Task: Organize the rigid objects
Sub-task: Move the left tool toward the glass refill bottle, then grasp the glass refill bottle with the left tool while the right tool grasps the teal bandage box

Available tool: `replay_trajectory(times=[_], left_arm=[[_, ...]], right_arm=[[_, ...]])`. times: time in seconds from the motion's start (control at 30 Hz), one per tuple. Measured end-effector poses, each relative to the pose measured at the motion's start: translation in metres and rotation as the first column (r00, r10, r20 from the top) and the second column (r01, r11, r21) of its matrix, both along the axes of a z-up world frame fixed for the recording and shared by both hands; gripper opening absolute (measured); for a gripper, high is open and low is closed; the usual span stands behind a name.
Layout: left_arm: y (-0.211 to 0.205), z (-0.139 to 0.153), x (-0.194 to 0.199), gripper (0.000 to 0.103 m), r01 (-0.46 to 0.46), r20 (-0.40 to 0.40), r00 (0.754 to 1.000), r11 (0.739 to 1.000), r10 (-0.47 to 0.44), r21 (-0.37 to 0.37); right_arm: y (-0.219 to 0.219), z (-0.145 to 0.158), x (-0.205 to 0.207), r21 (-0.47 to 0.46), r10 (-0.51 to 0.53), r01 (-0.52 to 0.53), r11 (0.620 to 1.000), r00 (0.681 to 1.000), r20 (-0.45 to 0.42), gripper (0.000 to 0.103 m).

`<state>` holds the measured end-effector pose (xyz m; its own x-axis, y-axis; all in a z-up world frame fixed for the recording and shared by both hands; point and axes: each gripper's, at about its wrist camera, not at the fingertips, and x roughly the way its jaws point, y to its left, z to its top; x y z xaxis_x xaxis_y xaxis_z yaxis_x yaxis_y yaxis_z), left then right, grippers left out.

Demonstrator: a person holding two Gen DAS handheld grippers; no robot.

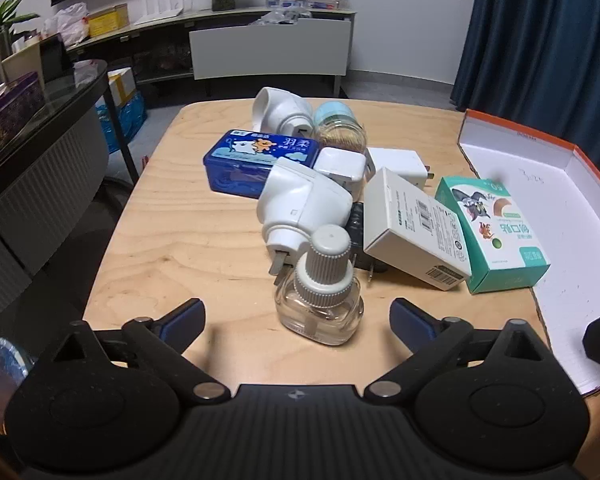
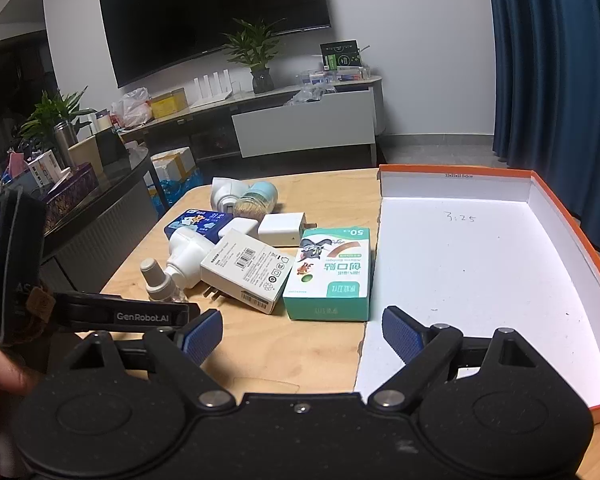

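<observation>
A pile of small rigid items lies on the wooden table (image 1: 172, 240). A clear refill bottle with a grey cap (image 1: 320, 292) stands just ahead of my open, empty left gripper (image 1: 296, 320). Behind it lie a white plug-in diffuser (image 1: 300, 204), a white carton (image 1: 416, 232), a green bandage box (image 1: 492, 236), a blue tin (image 1: 256, 160), white adapters (image 1: 396, 164) and a jar (image 1: 340, 128). My right gripper (image 2: 302, 336) is open and empty, just before the green box (image 2: 332, 272) and the edge of the empty orange-rimmed box lid (image 2: 480, 272).
The box lid (image 1: 540, 184) fills the table's right side. A dark counter (image 1: 40, 152) stands left of the table. A TV cabinet (image 2: 300, 120) and blue curtain (image 2: 552, 60) are behind. The left gripper's body (image 2: 120, 316) shows at the right view's left.
</observation>
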<state>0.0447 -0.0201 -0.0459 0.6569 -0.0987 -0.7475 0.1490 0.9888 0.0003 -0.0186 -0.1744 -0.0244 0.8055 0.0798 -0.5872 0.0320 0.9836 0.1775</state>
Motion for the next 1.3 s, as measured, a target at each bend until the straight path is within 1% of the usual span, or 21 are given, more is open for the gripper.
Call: replay_trajectory(times=[0.1, 0.17, 0.23, 0.3, 0.4, 0.47, 0.53, 0.6, 0.67, 0.8, 0.93, 1.0, 1.13, 1.23, 1.3], left_arm=[[-0.002, -0.004, 0.003, 0.094, 0.020, 0.003, 1.000, 1.000, -0.020, 0.001], [-0.004, -0.007, 0.004, 0.089, 0.029, 0.008, 1.000, 0.999, -0.029, 0.013], [-0.004, -0.010, 0.006, 0.082, 0.036, 0.005, 0.999, 0.999, -0.037, 0.007], [-0.004, -0.013, 0.009, 0.079, 0.040, -0.004, 0.999, 0.999, -0.040, 0.002], [-0.006, -0.014, 0.009, 0.075, 0.046, 0.010, 0.999, 0.999, -0.046, 0.018], [-0.005, -0.014, 0.008, 0.068, 0.052, 0.019, 0.998, 0.999, -0.053, 0.015], [-0.005, -0.013, 0.008, 0.057, 0.054, 0.029, 0.998, 0.998, -0.055, 0.018], [-0.005, -0.012, 0.008, 0.051, 0.065, 0.037, 0.997, 0.998, -0.065, 0.011], [-0.004, -0.013, 0.008, 0.050, 0.066, 0.037, 0.997, 0.998, -0.066, 0.005], [0.001, -0.011, 0.006, 0.050, 0.055, 0.030, 0.998, 0.998, -0.054, -0.036], [0.006, -0.006, 0.004, 0.050, 0.048, 0.038, 0.998, 0.997, -0.046, -0.055], [0.009, -0.003, 0.003, 0.050, 0.044, 0.039, 0.998, 0.997, -0.042, -0.061], [0.011, 0.000, 0.002, 0.050, 0.034, 0.041, 0.999, 0.996, -0.031, -0.081], [0.012, 0.003, 0.002, 0.050, 0.029, 0.047, 0.999, 0.996, -0.025, -0.089], [0.014, 0.005, 0.001, 0.050, 0.028, 0.053, 0.998, 0.995, -0.023, -0.093]], right_arm=[[0.000, -0.001, 0.000, 0.003, -0.002, 0.002, 1.000, 1.000, -0.006, 0.102], [0.000, -0.001, 0.001, 0.003, -0.002, 0.002, 1.000, 1.000, -0.011, 0.102], [-0.001, -0.002, 0.003, 0.002, -0.001, 0.001, 1.000, 1.000, -0.013, 0.102], [0.000, -0.002, 0.003, 0.002, -0.003, 0.003, 1.000, 1.000, -0.015, 0.102], [0.000, -0.002, 0.004, 0.000, -0.001, 0.001, 1.000, 1.000, -0.015, 0.102], [0.000, -0.003, 0.005, 0.001, -0.001, 0.001, 1.000, 1.000, -0.020, 0.102], [0.001, -0.004, 0.008, -0.002, 0.005, -0.006, 1.000, 1.000, -0.028, 0.102], [0.002, -0.007, 0.015, -0.004, 0.005, -0.005, 1.000, 1.000, -0.029, 0.102], [0.002, -0.011, 0.030, -0.004, 0.009, -0.009, 1.000, 0.999, -0.051, 0.102], [0.001, -0.016, 0.058, -0.006, -0.010, 0.010, 1.000, 0.996, -0.090, 0.102], [-0.007, -0.026, 0.084, 0.012, -0.047, 0.050, 0.999, 0.983, -0.179, 0.102], [-0.008, -0.030, 0.095, -0.010, -0.062, 0.061, 0.998, 0.975, -0.215, 0.102], [-0.008, -0.037, 0.116, -0.058, -0.075, 0.062, 0.996, 0.964, -0.256, 0.102], [-0.009, -0.042, 0.132, -0.067, -0.081, 0.063, 0.996, 0.947, -0.312, 0.102], [-0.009, -0.043, 0.140, -0.072, -0.112, 0.093, 0.993, 0.935, -0.335, 0.102]])
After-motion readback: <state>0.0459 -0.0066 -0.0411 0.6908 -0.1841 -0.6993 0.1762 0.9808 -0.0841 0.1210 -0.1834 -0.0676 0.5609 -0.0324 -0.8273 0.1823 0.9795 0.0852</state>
